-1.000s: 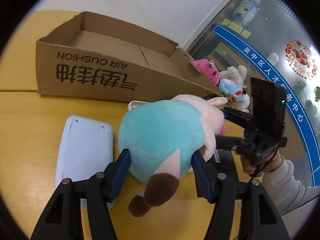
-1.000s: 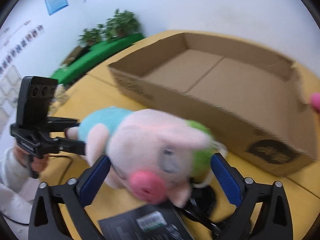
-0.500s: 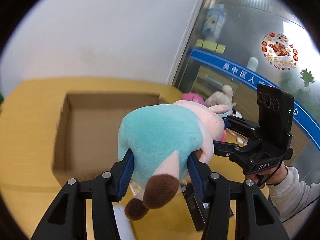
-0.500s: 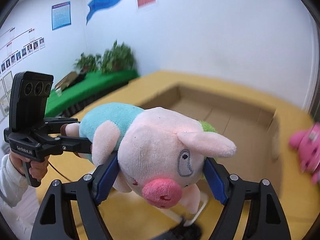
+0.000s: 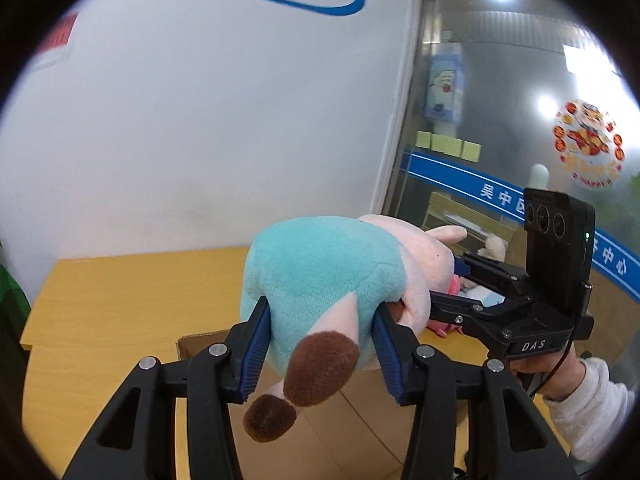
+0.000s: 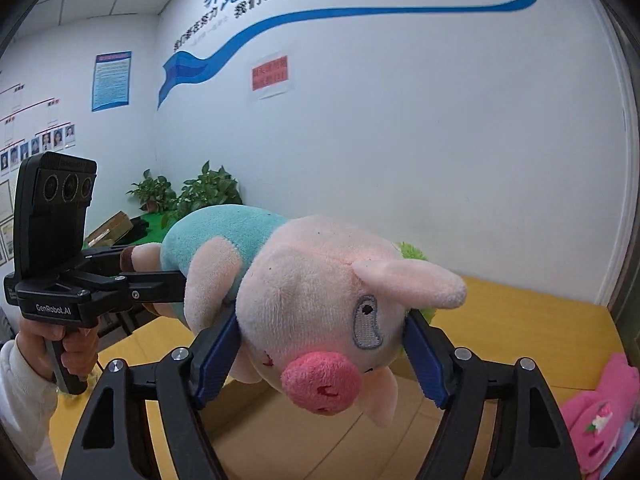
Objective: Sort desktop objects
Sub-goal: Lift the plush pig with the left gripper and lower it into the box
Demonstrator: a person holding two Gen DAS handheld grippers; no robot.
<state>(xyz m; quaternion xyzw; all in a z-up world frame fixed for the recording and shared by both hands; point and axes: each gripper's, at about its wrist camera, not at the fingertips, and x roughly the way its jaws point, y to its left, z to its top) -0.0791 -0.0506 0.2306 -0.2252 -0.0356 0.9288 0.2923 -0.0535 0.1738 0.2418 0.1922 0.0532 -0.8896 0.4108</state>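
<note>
A plush pig (image 5: 320,272) with a teal body, pink head and brown feet hangs in the air between both grippers. My left gripper (image 5: 320,320) clamps its teal rear, blue pads pressed into the fabric, jaws still closing. In the right wrist view, my right gripper (image 6: 322,320) squeezes the pig's pink head (image 6: 320,304), its jaws closing too. The left gripper (image 6: 168,264) shows there at the left, on the pig's rear. An open cardboard box (image 5: 360,432) lies below the pig; its brown floor (image 6: 304,440) fills the bottom of the right wrist view.
The yellow wooden table (image 5: 120,300) runs to a white wall. A bright pink plush toy (image 6: 600,412) lies at the right beside the box. A person's hand (image 6: 72,344) in a white sleeve holds the left gripper's handle. Potted plants (image 6: 188,196) stand at the back left.
Both grippers have lifted the pig from the tabletop to well above the cardboard box. The views have tilted up toward the wall. Both pairs of pads have squeezed deeper into the plush.
</note>
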